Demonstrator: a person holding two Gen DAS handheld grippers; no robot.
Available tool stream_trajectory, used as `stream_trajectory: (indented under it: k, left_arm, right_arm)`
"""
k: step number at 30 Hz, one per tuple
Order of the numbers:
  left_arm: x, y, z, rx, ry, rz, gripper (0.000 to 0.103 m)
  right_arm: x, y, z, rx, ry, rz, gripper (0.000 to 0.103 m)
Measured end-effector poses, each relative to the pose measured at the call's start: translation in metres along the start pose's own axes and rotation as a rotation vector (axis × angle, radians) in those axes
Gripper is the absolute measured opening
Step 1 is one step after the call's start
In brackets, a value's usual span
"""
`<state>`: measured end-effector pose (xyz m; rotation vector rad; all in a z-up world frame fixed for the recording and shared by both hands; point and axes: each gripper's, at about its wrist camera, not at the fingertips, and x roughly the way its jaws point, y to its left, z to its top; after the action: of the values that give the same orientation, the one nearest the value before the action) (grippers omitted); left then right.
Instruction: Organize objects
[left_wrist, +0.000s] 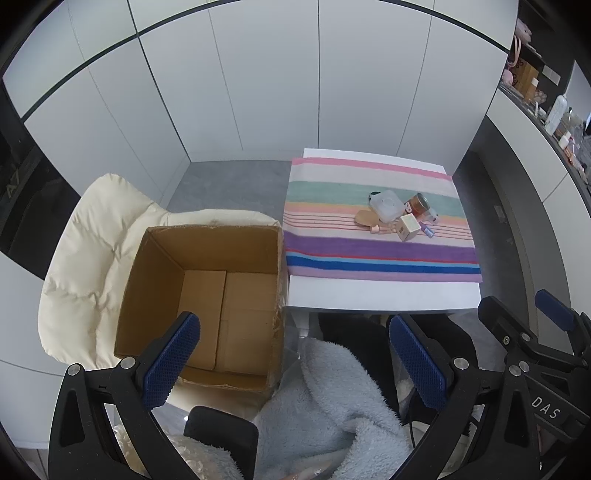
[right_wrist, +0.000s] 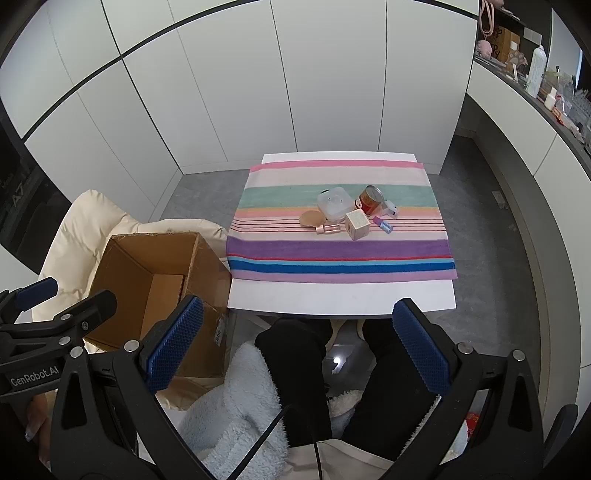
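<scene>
A cluster of small objects lies on a striped cloth (right_wrist: 332, 254) on a white table (right_wrist: 332, 299): a clear plastic container (right_wrist: 334, 203), a red tin can (right_wrist: 370, 199), a small cube box (right_wrist: 357, 224), a tan powder puff (right_wrist: 311, 218), a pink bottle (right_wrist: 328, 229) and a purple-blue tube (right_wrist: 383, 225). The same cluster shows in the left wrist view, with the container (left_wrist: 386, 205) and the can (left_wrist: 419, 204). An open, empty cardboard box (left_wrist: 207, 295) stands left of the table. My left gripper (left_wrist: 295, 362) and right gripper (right_wrist: 299, 347) are open, empty, held low in front of the table.
The box rests on a cream cushioned chair (left_wrist: 85, 251). A fluffy light-blue robe (left_wrist: 332, 398) and black trousers (right_wrist: 295, 369) are below the grippers. White cabinet doors (right_wrist: 295, 92) stand behind the table. A cluttered counter (right_wrist: 546, 85) runs along the right.
</scene>
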<state>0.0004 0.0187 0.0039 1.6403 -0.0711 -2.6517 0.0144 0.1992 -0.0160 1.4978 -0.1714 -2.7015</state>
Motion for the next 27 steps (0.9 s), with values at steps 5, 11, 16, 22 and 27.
stream_trajectory:
  k: [5, 11, 16, 22, 27]
  left_arm:
    - [0.002, -0.013, 0.004, 0.013, 0.001, 0.002, 0.103]
    - [0.002, -0.041, 0.009, 0.051, 0.001, -0.015, 0.103]
    - [0.003, -0.07, 0.011, 0.088, 0.003, -0.018, 0.103]
    - [0.007, -0.104, 0.011, 0.112, 0.018, -0.029, 0.103]
    - [0.0, -0.13, 0.012, 0.128, -0.001, -0.038, 0.103]
  right_arm:
    - [-0.005, -0.011, 0.008, 0.007, -0.001, -0.002, 0.103]
    - [-0.008, -0.037, 0.009, 0.042, -0.01, -0.024, 0.103]
    - [-0.011, -0.068, 0.01, 0.077, -0.02, -0.039, 0.103]
    - [-0.016, -0.1, 0.006, 0.107, -0.024, -0.062, 0.103]
    - [-0.022, -0.125, 0.003, 0.122, -0.036, -0.073, 0.103]
